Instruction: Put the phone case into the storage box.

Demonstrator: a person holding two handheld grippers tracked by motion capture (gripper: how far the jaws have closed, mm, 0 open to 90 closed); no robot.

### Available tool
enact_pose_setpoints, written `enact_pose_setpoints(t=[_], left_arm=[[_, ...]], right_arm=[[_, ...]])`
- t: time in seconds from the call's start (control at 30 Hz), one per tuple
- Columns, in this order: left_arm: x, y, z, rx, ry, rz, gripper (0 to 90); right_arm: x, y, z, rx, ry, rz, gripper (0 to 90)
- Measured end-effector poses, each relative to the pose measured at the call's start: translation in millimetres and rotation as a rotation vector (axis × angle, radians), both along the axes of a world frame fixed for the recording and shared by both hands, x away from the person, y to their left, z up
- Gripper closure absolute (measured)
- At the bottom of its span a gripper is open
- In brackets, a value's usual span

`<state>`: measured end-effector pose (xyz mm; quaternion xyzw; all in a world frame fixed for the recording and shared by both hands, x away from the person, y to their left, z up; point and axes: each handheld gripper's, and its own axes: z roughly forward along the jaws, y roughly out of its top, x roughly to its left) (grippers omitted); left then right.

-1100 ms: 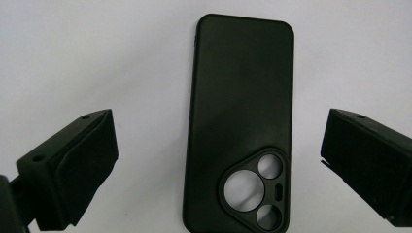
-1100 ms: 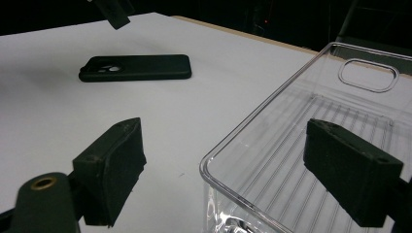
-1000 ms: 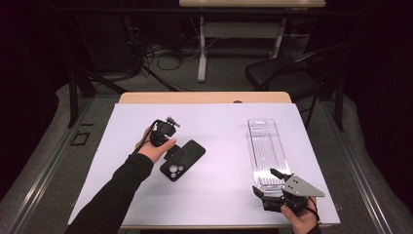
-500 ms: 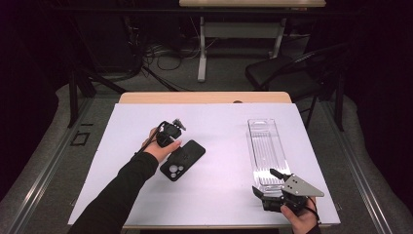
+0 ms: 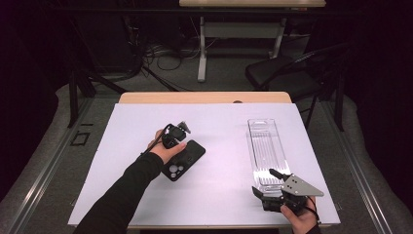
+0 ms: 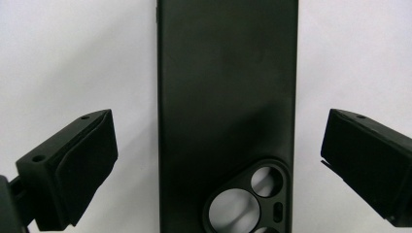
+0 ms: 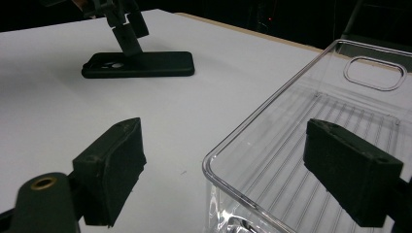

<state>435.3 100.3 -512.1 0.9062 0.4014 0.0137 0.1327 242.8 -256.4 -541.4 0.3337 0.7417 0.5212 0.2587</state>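
While left claw (image 6: 218,160) gapes, phone case (image 6: 226,111) lies between jaws (untouched).

light: we see the bench (image 5: 219,122) evenly bright, surroundings dark | shadows: soft, faint | glare: mild on the clear tray (image 7: 311,145) | blur: our near jaws slightly soft
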Motion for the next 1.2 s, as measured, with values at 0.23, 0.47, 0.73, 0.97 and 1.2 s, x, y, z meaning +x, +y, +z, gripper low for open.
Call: enact_pose_setpoints(t=[0.23, 0.47, 0.73, 0.97, 1.2], left_arm=[[2.3, -5.4, -7.9, 0.016, 0.000, -0.028, 0.2], [3.6, -7.2, -13.9, 0.015, 0.012, -0.033, 0.1], [4.5, -8.3, -18.8, 0.017, 0.021, -0.012, 0.1], [5.7, -7.9, -23.2, 0.019, 0.028, 0.018, 0.1], [4.0, -9.5, -25.8, 0.041, 0.032, 0.007, 0.1]], right_arm=[[0.2, 0.1, -0.2, 0.000, 0.000, 0.002, 14.2], [0.3, 0.4, -0.3, -0.001, 0.002, 0.003, 14.2], [0.3, 0.6, -0.5, -0.003, 0.005, 0.005, 14.2], [0.7, 0.9, -1.1, -0.001, 0.005, 0.008, 14.2], [0.9, 1.3, -1.3, -0.007, 0.010, 0.011, 14.2]])
